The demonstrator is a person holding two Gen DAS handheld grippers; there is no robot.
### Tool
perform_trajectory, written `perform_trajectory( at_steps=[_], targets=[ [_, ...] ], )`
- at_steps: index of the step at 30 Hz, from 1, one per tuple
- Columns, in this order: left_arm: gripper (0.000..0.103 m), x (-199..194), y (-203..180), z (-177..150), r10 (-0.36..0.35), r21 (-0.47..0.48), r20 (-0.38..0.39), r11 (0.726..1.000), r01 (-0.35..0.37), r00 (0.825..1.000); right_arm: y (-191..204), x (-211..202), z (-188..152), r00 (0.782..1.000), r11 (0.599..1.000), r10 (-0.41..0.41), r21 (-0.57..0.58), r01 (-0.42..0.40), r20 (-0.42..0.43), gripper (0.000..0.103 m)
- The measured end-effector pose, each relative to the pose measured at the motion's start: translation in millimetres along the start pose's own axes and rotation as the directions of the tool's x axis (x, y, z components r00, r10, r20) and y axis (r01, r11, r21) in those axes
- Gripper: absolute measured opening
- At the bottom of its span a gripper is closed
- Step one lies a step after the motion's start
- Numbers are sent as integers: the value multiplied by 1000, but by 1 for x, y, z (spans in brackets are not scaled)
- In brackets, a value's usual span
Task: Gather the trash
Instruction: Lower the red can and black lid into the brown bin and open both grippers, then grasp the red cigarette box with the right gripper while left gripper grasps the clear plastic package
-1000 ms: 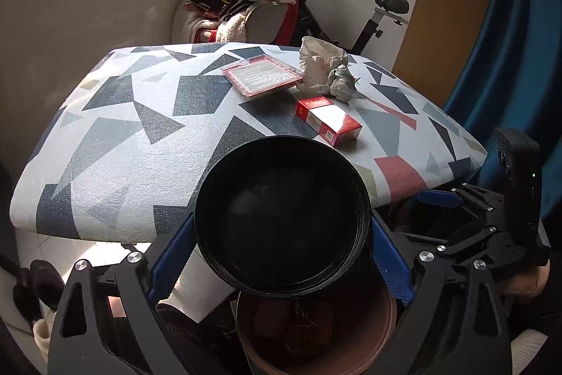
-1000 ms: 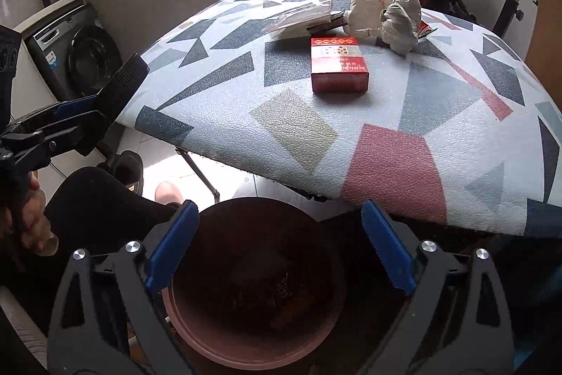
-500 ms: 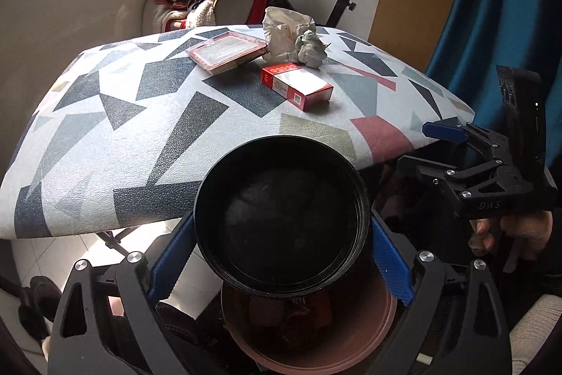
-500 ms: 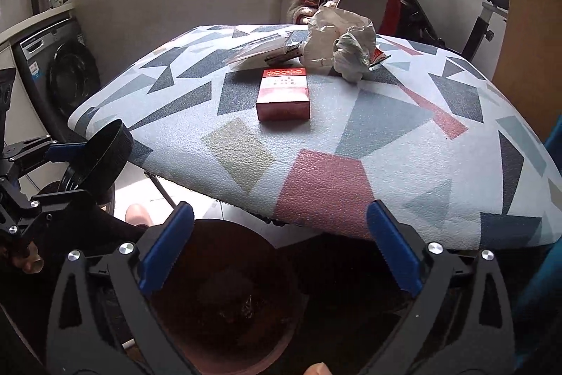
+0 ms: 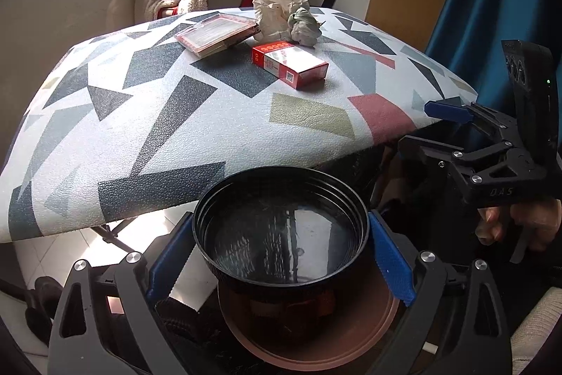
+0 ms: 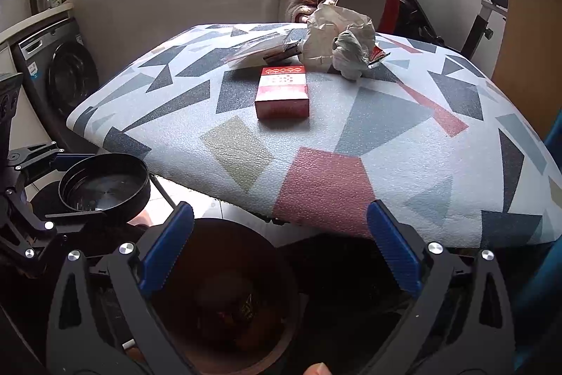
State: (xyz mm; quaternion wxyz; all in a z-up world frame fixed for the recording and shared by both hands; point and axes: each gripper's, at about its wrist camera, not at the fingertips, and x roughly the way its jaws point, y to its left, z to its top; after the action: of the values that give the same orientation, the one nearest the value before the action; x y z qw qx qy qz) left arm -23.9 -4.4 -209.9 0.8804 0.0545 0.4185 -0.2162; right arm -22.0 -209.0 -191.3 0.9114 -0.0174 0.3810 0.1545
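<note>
Jaws of the left gripper (image 5: 281, 260) pinch a round black plastic bowl (image 5: 281, 231) above the brown round trash bin (image 5: 309, 336); right gripper (image 6: 281, 253) jaws stand spread, empty, over that bin, the red-and-white cardboard box (image 6: 282, 92) lying well beyond on the patterned table (image 6: 326, 178).

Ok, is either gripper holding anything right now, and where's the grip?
The left gripper holds the black lid, one finger on each opposite side of its rim, above the bin. The right gripper is open and holds nothing.
</note>
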Motion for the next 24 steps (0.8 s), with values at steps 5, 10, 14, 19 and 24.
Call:
perform_trajectory(
  at_steps=[5, 10, 14, 19, 24],
  targets=[
    [92, -5, 3, 1, 34, -19, 31, 999, -33, 999, 1, 0, 0, 1000, 1000, -2, -4, 2, -3, 97],
    [93, -6, 5, 1, 36, -27, 31, 999, -35, 999, 1, 1, 0, 1000, 1000, -2, -4, 2, -3, 97],
    [93, -8, 6, 2, 56, -35, 43, 998, -54, 998, 1, 1, 0, 1000, 1000, -3, -4, 3, -6, 97],
    [93, -10, 12, 2, 80, -66, 53, 995, -76, 995, 0, 1, 0, 1000, 1000, -4, -3, 4, -5, 97],
    [93, -16, 22, 6, 99, -115, 73, 989, -90, 992, 0, 2, 1, 1000, 1000, -5, 2, 5, -12, 97]
  ],
)
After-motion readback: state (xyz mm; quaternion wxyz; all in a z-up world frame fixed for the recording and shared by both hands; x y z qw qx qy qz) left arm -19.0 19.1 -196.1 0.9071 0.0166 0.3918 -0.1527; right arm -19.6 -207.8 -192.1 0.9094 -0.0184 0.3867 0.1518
